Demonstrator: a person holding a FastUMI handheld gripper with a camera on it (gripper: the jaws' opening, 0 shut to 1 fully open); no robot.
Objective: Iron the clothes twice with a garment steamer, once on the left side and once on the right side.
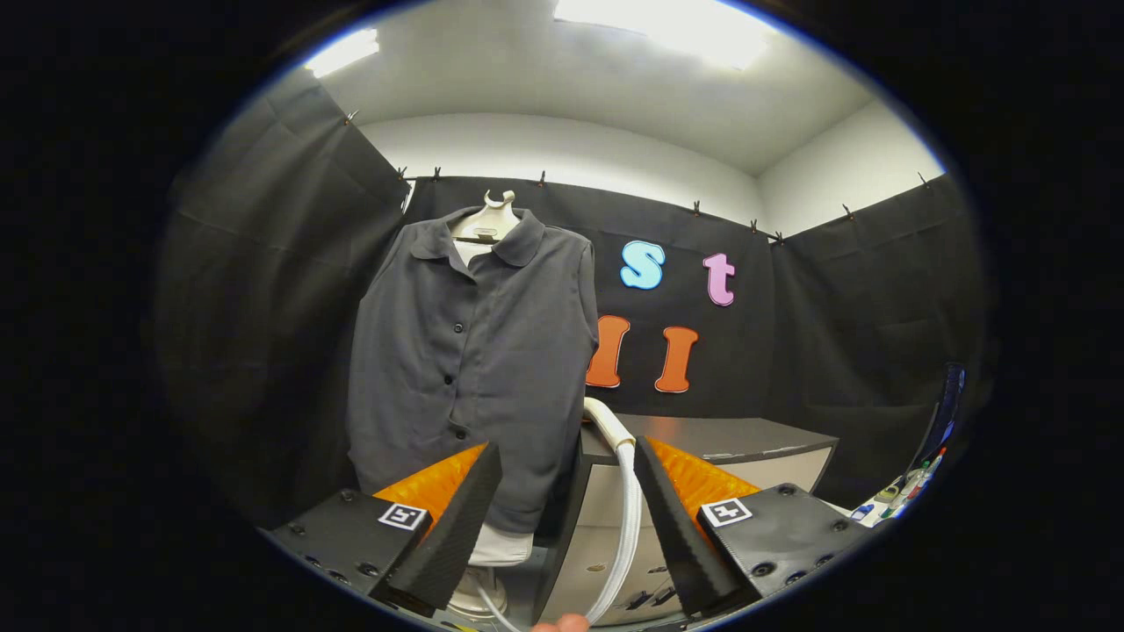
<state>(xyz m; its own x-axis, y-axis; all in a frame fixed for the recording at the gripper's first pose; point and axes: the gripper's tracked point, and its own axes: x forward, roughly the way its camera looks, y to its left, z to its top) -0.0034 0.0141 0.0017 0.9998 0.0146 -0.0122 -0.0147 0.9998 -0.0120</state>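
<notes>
Gripper view: tongs spread apart, nothing clamped. Dark grey button-up collared shirt hangs on a white mannequin torso, just beyond the left finger. White braided steamer hose curves up between the fingers, near the right one. Grey counter beyond, right of the shirt.

I see the shirt hanging on a stand beyond my tool, ahead and to the left. The tool's fingers are spread wide w/ the steamer hose rising between them. The tabletop sits behind the hose, right of the shirt.
</notes>
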